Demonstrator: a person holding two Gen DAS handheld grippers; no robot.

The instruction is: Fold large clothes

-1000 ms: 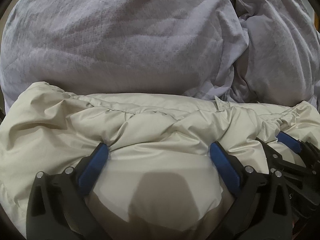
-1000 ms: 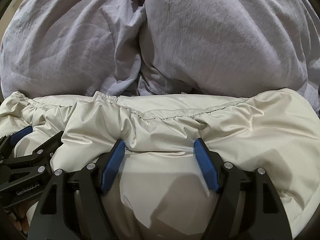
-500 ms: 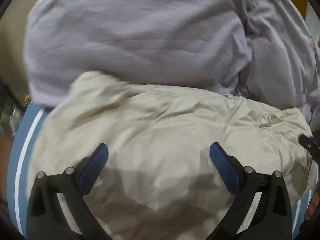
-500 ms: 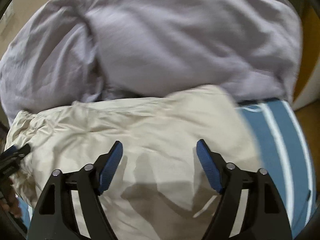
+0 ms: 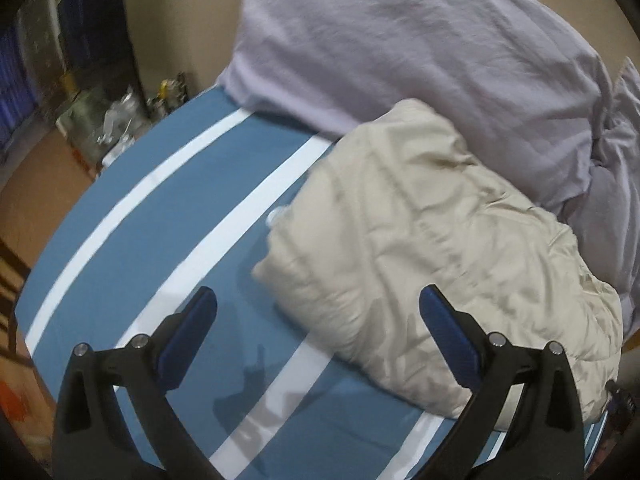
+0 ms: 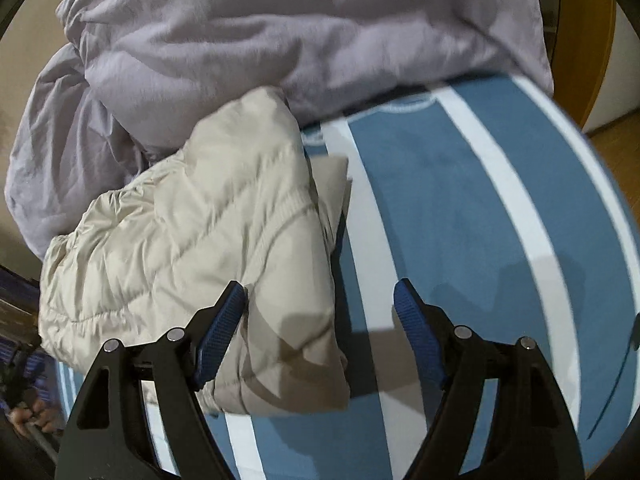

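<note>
Folded beige jacket (image 6: 208, 248) lies on the blue striped sheet (image 6: 452, 208), touching the lavender duvet (image 6: 248, 36); right gripper (image 6: 320, 320) spread wide above the jacket's edge

A: What's the surface?
B: Bed w/ a blue sheet (image 5: 168, 216), white stripes across it. Big lilac duvet (image 5: 420, 52) bunched at the far end.

A: Walls?
B: Beige wall (image 5: 176, 20) behind the bed, left view. Dark doorway or cabinet (image 5: 92, 28) beside it, blurry, can't tell which.

A: Floor?
B: Brownish floor (image 5: 36, 184) on the left, w/ some clutter (image 5: 116, 120) by the bed corner. Right view: wood-tone floor (image 6: 616, 140), orange-brown wooden panel (image 6: 596, 40) next to smth white.

A: Light?
B: Dim, indoor.
</note>
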